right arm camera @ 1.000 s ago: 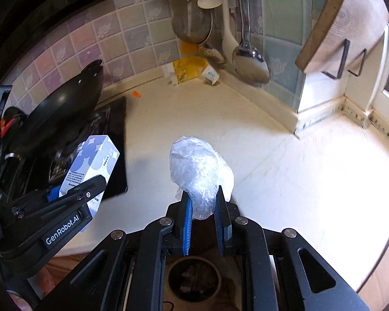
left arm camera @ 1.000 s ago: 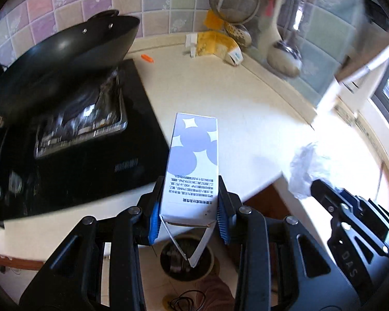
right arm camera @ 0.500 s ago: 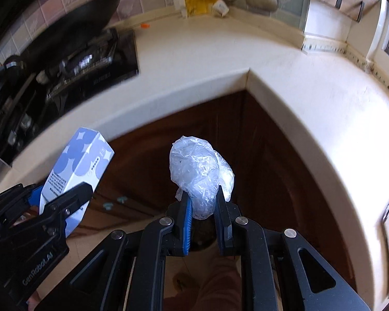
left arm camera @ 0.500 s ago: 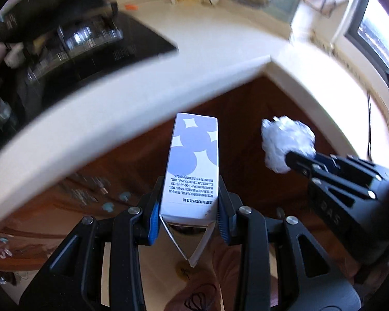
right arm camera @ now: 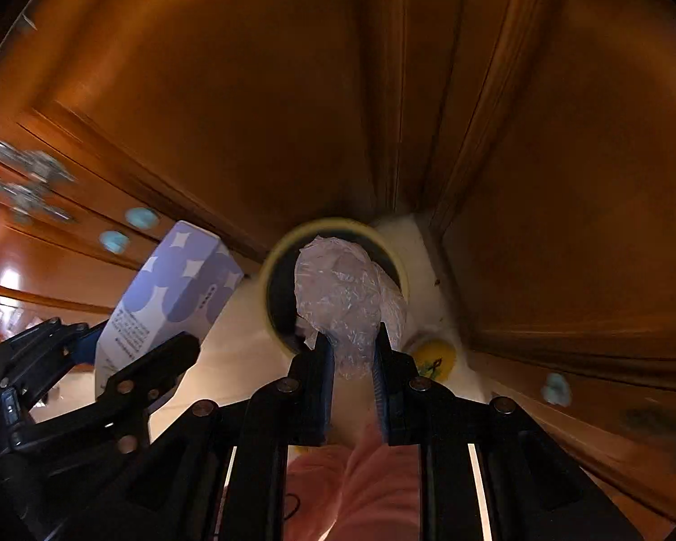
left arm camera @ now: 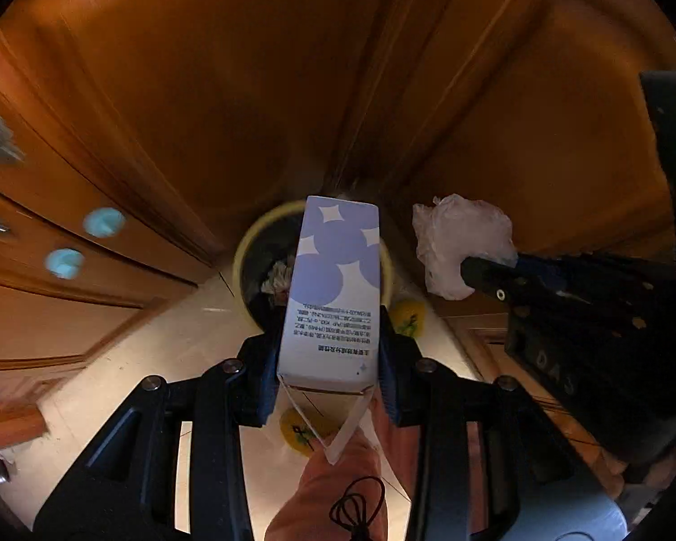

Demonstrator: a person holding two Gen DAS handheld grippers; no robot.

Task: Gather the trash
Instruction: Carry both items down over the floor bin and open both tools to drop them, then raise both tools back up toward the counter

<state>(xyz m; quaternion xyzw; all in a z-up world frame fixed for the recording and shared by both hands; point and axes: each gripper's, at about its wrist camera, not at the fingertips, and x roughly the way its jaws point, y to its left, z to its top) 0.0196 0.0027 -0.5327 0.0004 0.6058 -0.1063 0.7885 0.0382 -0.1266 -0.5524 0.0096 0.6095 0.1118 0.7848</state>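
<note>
My left gripper [left arm camera: 329, 351] is shut on a white and purple carton [left arm camera: 333, 288], held above a round yellow-rimmed trash bin [left arm camera: 248, 248] on the floor. The carton [right arm camera: 171, 297] also shows at the left of the right wrist view. My right gripper [right arm camera: 353, 356] is shut on a crumpled clear plastic wad [right arm camera: 342, 288], which hangs over the bin [right arm camera: 275, 261]. The wad [left arm camera: 459, 243] and the right gripper show at the right of the left wrist view. Some trash lies inside the bin.
Brown wooden cabinet doors [left arm camera: 248, 90] meet in a corner behind the bin, with drawers and pale knobs [left arm camera: 103, 221] at the left. The floor [left arm camera: 157, 360] is pale tile. Yellow slippers [right arm camera: 432, 356] and the person's legs are below the grippers.
Both grippers have dropped from the worktop level down in front of the cabinets, now pointing at the floor bin. Both still hold their items.
</note>
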